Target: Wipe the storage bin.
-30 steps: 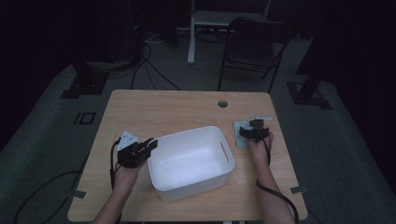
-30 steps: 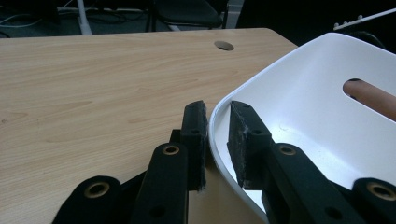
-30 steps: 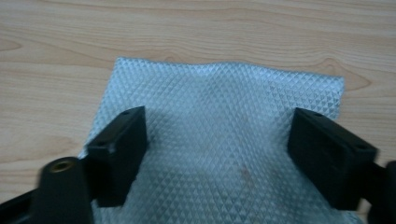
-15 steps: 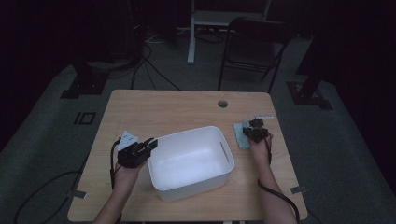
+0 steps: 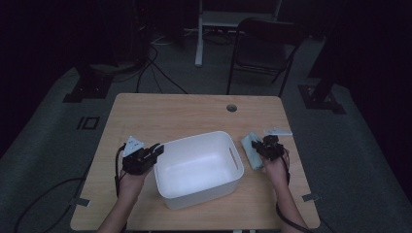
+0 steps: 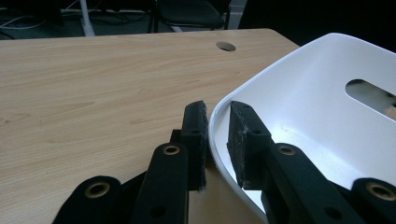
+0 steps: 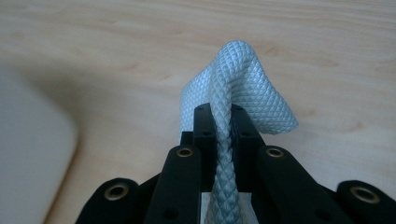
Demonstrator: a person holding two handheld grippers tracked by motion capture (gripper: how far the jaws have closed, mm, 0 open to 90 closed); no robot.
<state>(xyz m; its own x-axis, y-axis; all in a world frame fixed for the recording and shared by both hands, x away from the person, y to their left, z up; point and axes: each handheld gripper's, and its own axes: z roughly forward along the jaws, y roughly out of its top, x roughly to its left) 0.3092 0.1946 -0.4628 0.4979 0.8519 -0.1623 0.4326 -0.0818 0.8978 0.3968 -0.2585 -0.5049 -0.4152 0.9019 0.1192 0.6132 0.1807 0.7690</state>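
White plastic bin (image 5: 199,167) is steadied at its rim, which sits between the left gripper's (image 6: 217,135) unclosed jaws; right gripper (image 7: 223,135) pinches a quilted cloth (image 7: 238,88), likely for loading.

**Dim room, lit table, soft close-ups**

The high view is dark: the floor and far room sink into near-black, while the table (image 5: 194,116) catches a weak overhead light and the white bin (image 5: 199,167) is the brightest patch. The picture is grainy and soft. In the gripper views the wood is evenly lit; the near black tongs and the bin's edge (image 7: 32,154) blur out of focus.
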